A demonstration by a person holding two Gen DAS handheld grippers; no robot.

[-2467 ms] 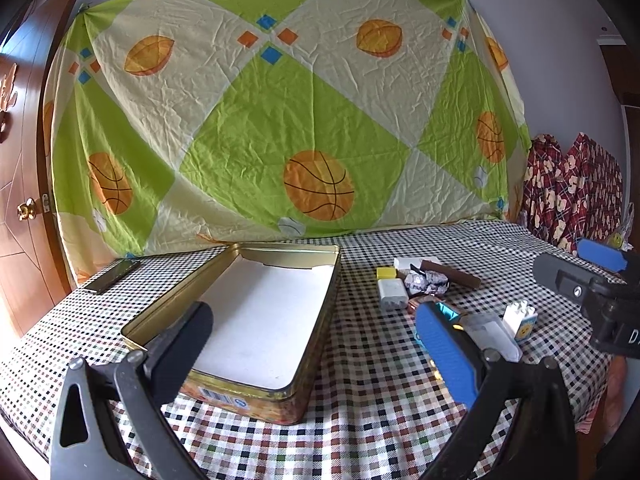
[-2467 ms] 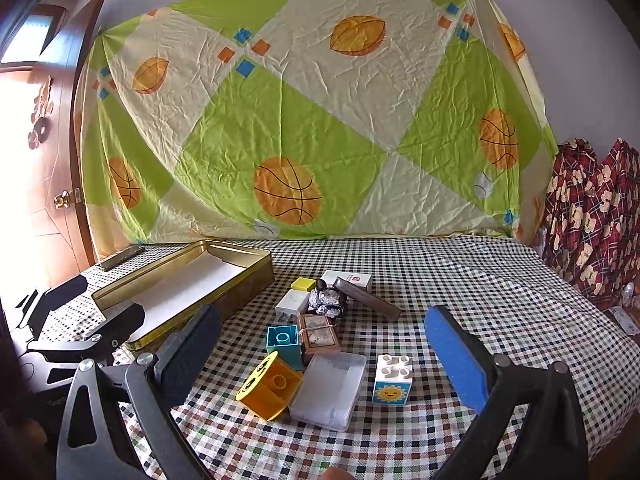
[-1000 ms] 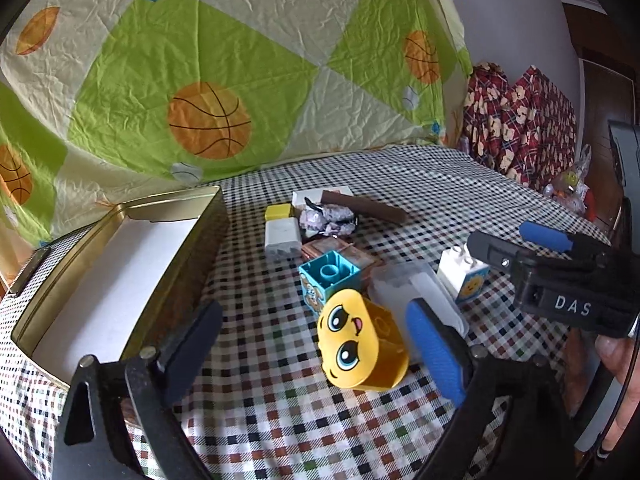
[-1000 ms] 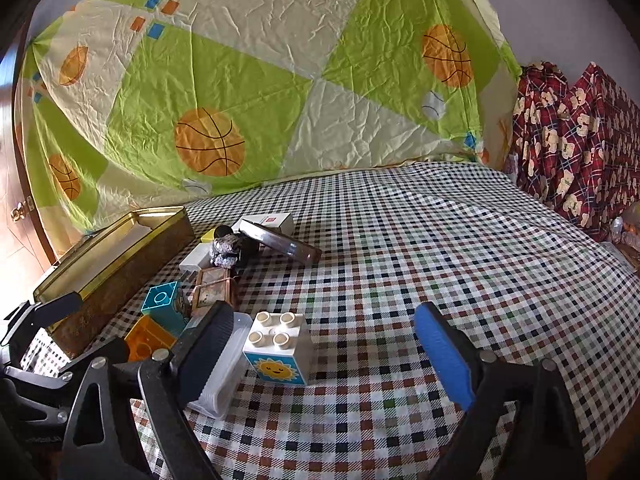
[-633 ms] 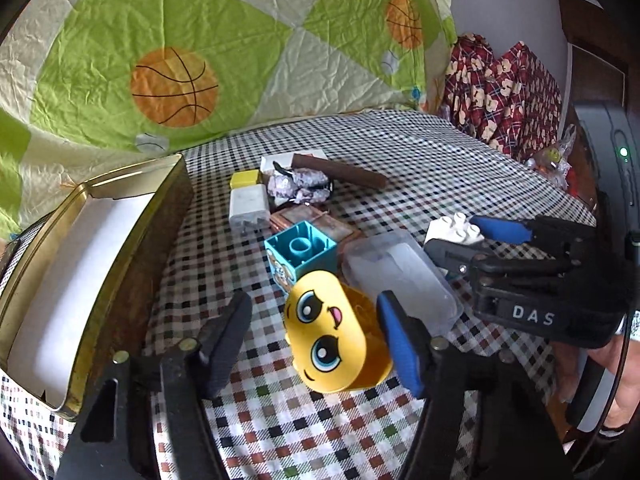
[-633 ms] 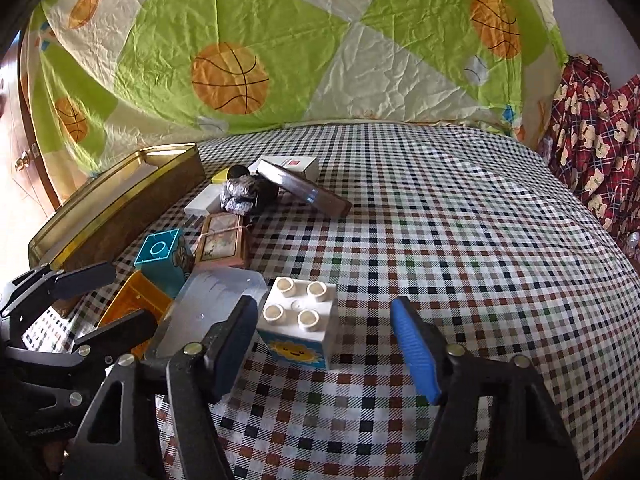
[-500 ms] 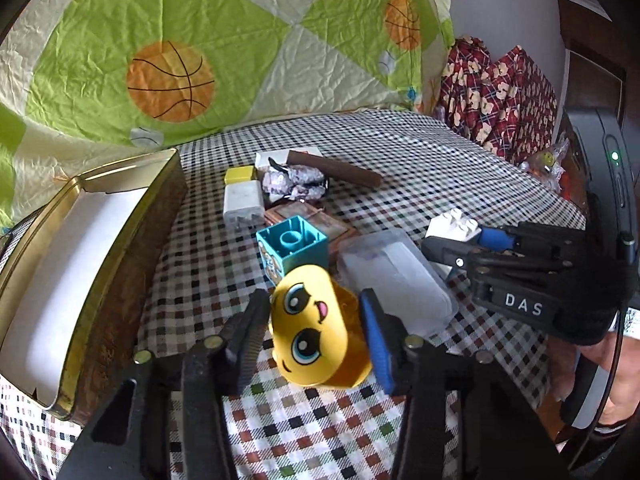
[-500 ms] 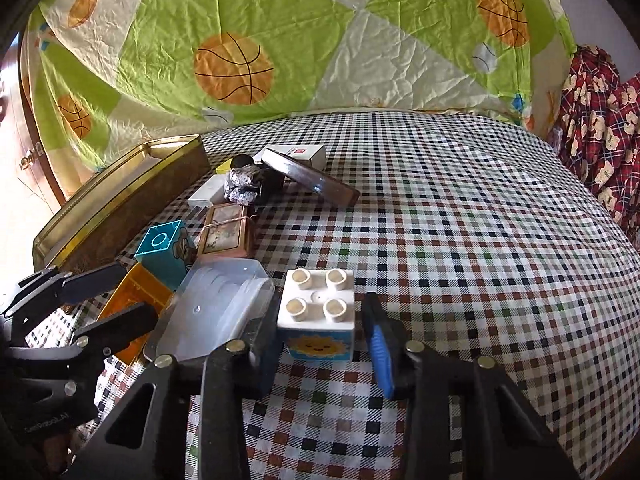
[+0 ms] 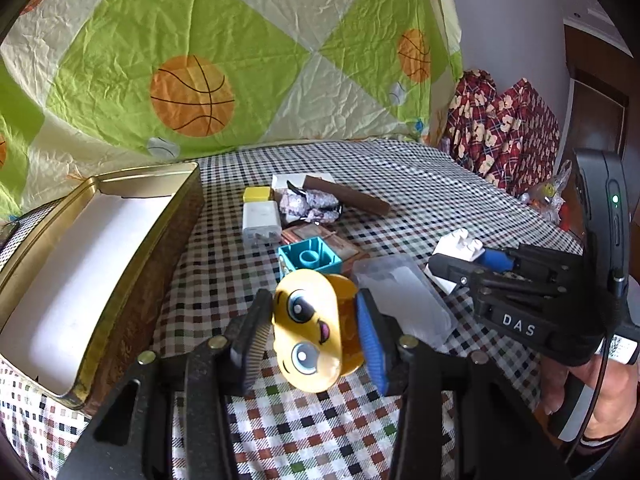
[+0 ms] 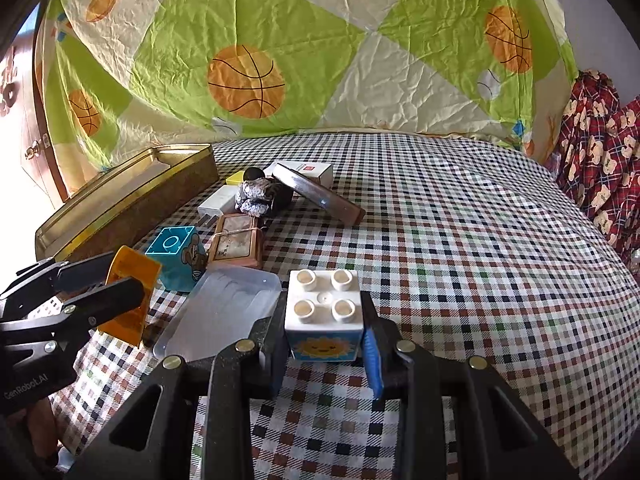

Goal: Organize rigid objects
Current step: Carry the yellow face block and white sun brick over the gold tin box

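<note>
The yellow face block (image 9: 310, 330) is being clamped between the pads of the left gripper (image 9: 310, 336), just above the checked tablecloth (image 9: 420, 200), beside the clear plastic case (image 9: 404, 300) and near the teal block (image 9: 310, 258); the white studded brick (image 10: 324, 312) with a sun picture is being gripped by the right gripper (image 10: 324, 340), its pads pressing on both sides; the open gold tin (image 9: 92, 248) is lying to the left, well apart from the brick.
</note>
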